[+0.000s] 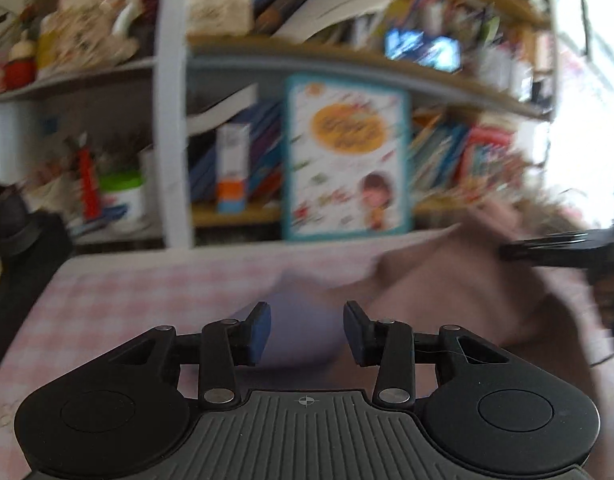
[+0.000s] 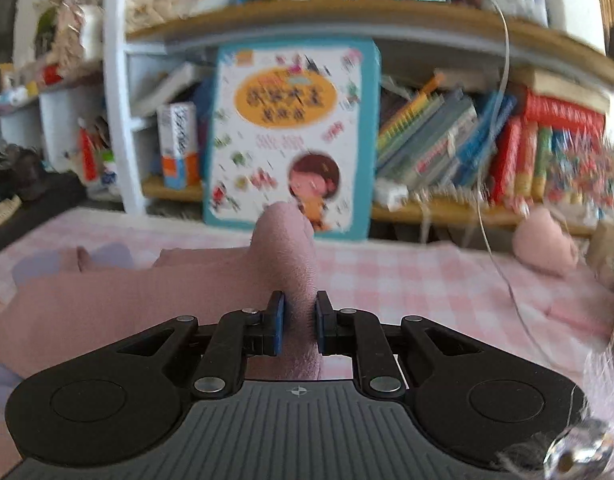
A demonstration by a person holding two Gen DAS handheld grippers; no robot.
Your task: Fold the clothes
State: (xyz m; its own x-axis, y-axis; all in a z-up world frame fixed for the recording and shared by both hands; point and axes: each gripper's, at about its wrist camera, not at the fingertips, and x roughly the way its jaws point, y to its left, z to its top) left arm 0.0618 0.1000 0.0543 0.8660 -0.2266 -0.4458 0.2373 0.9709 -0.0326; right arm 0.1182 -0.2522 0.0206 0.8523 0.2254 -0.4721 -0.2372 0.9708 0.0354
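Observation:
A dusty-pink garment (image 2: 147,300) lies spread on the pink checked tablecloth (image 2: 407,276). My right gripper (image 2: 300,322) is shut on a raised fold of it, which stands up as a hump (image 2: 287,236) between the blue pads. In the left wrist view the same garment (image 1: 447,292) lies to the right, with a pale lilac patch (image 1: 303,324) of cloth beyond the fingers. My left gripper (image 1: 307,330) is open above that patch with nothing between its pads. The other gripper's black body (image 1: 567,248) shows at the right edge. Both views are blurred by motion.
A crowded bookshelf (image 2: 447,152) stands right behind the table, with a large picture book (image 2: 291,136) leaning upright at the table's far edge. A pink plush item (image 2: 547,244) sits at the back right. Dark objects (image 1: 11,240) stand off the table's left side.

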